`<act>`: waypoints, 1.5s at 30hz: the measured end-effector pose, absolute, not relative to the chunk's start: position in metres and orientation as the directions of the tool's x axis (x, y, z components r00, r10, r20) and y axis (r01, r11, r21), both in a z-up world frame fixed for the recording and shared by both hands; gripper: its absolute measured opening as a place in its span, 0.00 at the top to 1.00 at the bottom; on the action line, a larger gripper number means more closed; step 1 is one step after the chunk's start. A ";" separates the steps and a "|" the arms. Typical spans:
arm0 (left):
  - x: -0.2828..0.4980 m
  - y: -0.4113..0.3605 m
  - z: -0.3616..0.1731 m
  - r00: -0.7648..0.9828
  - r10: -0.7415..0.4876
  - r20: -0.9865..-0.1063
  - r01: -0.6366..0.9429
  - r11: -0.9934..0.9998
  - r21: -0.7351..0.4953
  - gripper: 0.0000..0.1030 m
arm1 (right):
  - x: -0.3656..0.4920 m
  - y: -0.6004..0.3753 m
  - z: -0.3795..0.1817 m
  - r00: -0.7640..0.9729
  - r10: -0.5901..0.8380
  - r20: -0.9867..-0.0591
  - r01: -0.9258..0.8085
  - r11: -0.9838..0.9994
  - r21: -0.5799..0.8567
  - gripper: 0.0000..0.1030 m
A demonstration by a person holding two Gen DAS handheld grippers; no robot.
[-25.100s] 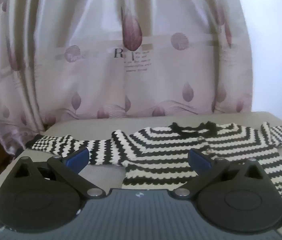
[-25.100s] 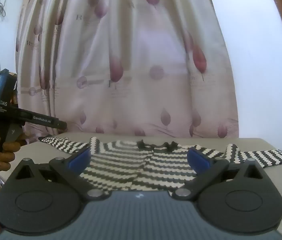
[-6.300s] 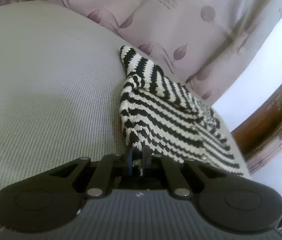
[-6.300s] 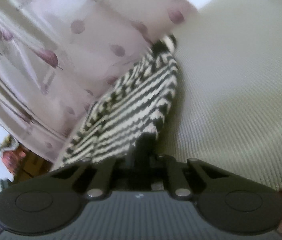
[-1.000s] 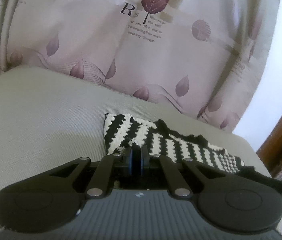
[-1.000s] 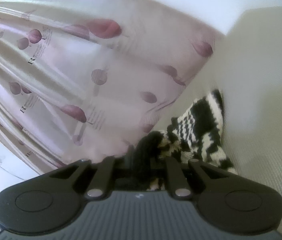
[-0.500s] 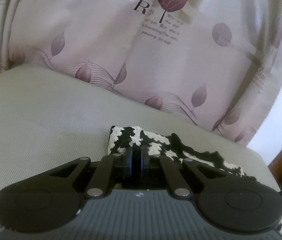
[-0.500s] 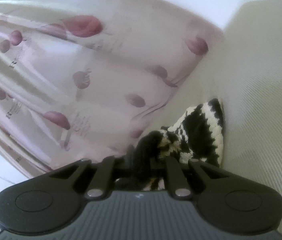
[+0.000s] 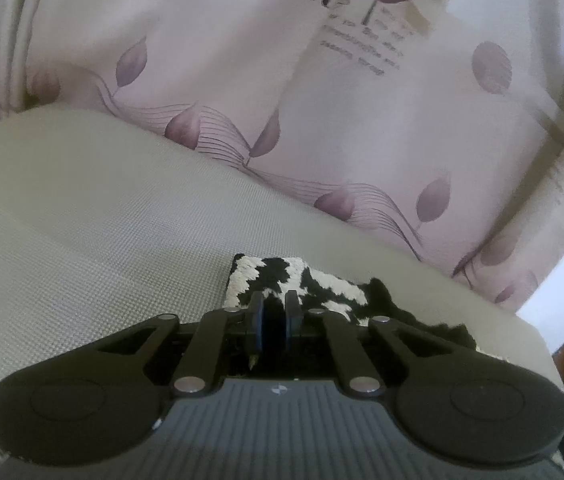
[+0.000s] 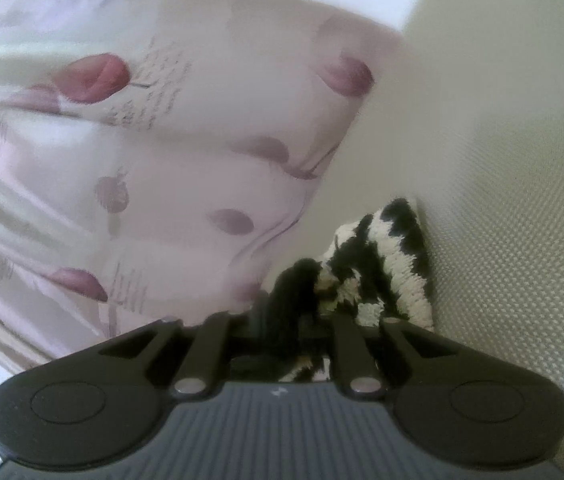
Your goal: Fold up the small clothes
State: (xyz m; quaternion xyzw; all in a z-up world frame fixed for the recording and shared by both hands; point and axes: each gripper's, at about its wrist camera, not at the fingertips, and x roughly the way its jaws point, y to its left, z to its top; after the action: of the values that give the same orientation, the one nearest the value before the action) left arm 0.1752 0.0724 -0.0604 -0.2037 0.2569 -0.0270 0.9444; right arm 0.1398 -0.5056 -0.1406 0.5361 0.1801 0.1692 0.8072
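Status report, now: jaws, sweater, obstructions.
Left gripper and right gripper: jaws nipped on the striped sweater, just easing open. Sweater folded small, down on the cushioned surface. Nothing in the way; curtain close behind.

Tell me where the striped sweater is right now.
The striped sweater lies folded on the grey cushion near the leaf-print curtain, just ahead of both grippers.
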 end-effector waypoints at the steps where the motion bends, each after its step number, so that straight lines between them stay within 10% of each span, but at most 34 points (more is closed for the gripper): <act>1: 0.177 0.073 -0.061 0.869 -0.148 -0.472 -0.061 0.915 -0.398 0.90 | 0.143 -0.505 -0.144 0.879 0.464 -0.107 -0.075 0.356 0.931 0.86; 6: 0.188 0.082 -0.062 0.883 -0.116 -0.454 -0.098 0.902 -0.421 0.75 | 0.149 -0.511 -0.158 0.903 0.419 -0.093 -0.031 0.278 0.960 0.69; 9: 0.186 0.088 -0.060 0.895 -0.100 -0.434 -0.102 0.902 -0.419 0.65 | 0.140 -0.522 -0.167 0.930 0.367 -0.003 -0.059 0.156 0.986 0.26; 15: 0.164 0.102 -0.058 0.909 -0.104 -0.404 -0.048 0.936 -0.349 0.27 | 0.102 -0.521 -0.144 0.913 0.409 -0.016 -0.122 0.309 0.943 0.25; 26: 0.184 0.066 -0.075 0.775 -0.306 -0.553 0.253 0.952 -0.173 0.35 | 0.058 -0.478 -0.110 0.899 0.415 -0.139 -0.200 0.672 0.713 0.25; 32: 0.176 0.070 -0.080 0.810 -0.257 -0.526 0.173 0.963 -0.205 0.63 | 0.093 -0.401 -0.063 0.827 0.504 -0.247 -0.382 0.828 0.411 0.25; 39: 0.153 0.101 -0.088 0.875 -0.234 -0.424 0.091 0.939 -0.331 0.64 | 0.159 -0.319 -0.053 0.735 0.525 -0.428 -0.516 0.844 0.149 0.26; 45: 0.136 0.112 -0.105 0.882 -0.315 -0.349 0.120 0.869 -0.480 0.37 | 0.205 -0.299 -0.070 0.624 0.562 -0.543 -0.572 0.802 0.172 0.26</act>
State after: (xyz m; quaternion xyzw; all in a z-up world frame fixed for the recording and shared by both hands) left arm 0.1359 0.1118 -0.1051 -0.2287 0.2133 -0.1154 0.9428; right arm 0.2050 -0.2988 -0.0697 -0.0086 0.2981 0.3148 0.9011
